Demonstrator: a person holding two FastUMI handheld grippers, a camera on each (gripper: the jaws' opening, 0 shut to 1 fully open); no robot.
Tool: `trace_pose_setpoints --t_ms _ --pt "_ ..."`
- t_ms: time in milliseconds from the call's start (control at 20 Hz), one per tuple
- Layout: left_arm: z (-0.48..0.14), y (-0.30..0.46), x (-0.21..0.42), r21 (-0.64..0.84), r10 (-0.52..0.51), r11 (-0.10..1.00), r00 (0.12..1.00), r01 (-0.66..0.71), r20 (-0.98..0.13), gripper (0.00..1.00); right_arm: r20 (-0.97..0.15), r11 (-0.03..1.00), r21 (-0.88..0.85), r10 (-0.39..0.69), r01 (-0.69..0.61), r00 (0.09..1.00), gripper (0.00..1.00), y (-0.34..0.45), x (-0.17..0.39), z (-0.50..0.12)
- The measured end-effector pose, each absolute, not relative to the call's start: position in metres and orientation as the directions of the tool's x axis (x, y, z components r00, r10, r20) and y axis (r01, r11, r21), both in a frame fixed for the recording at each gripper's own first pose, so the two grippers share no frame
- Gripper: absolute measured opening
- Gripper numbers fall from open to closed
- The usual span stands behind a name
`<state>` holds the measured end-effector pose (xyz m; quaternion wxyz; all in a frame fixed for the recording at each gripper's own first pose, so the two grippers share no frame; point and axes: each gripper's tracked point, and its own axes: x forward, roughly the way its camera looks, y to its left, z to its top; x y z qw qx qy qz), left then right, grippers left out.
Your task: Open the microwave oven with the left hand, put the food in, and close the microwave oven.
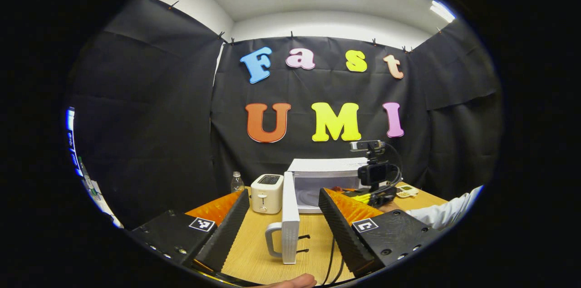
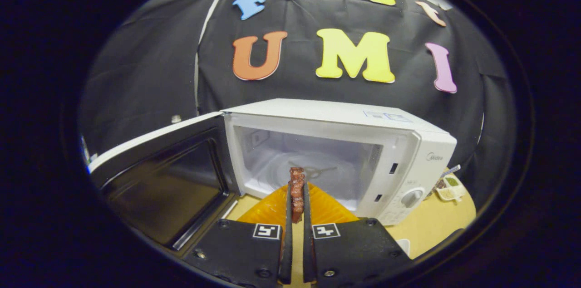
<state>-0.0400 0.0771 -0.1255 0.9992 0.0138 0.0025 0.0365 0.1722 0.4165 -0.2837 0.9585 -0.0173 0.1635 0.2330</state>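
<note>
Right gripper view has the right gripper (image 2: 296, 229) nearly closed, fingers pinching a reddish-brown strip of food (image 2: 297, 192) that stands upright between them. Straight ahead and close is the microwave (image 2: 399, 143), door (image 2: 159, 179) swung wide to the left, cavity (image 2: 317, 165) bare, so nothing looks in the way and a forward push should do it. Left gripper view shows the left gripper (image 1: 283, 220) spread wide, holding nothing, hanging back near the door's handle (image 1: 272, 240), so it's closer for shutting. A toaster (image 1: 267, 192) and bottle (image 1: 236, 182) sit on the desk (image 1: 254, 251) further left.
</note>
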Motion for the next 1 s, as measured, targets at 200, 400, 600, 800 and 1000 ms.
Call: trace_pose_setpoints --t_ms 200,400,600,800,1000 --pt "-0.128 0.072 -0.043 0.024 0.047 0.999 0.999 -0.047 -0.001 0.94 -0.291 0.923 0.148 0.383 -0.354 0.877 0.12 0.439 0.212 -0.289" --pt "-0.131 0.069 -0.041 0.021 0.038 0.999 0.999 -0.038 -0.019 0.94 -0.331 0.936 0.27 0.312 -0.227 0.891 0.13 0.442 0.25 -0.315" --pt "-0.128 0.069 -0.038 0.043 0.037 0.998 0.999 -0.036 -0.017 0.94 -0.361 0.901 0.425 0.258 -0.088 0.896 0.13 0.439 0.283 -0.341" --pt "-0.134 0.065 -0.026 0.018 0.034 0.999 0.999 -0.033 -0.036 0.94 -0.368 0.81 0.586 0.238 0.026 0.899 0.14 0.445 0.294 -0.354" --pt "-0.142 0.065 -0.021 -0.003 0.031 1.0 0.998 -0.031 -0.059 0.94 -0.388 0.806 0.59 0.243 0.037 0.889 0.15 0.465 0.291 -0.363"
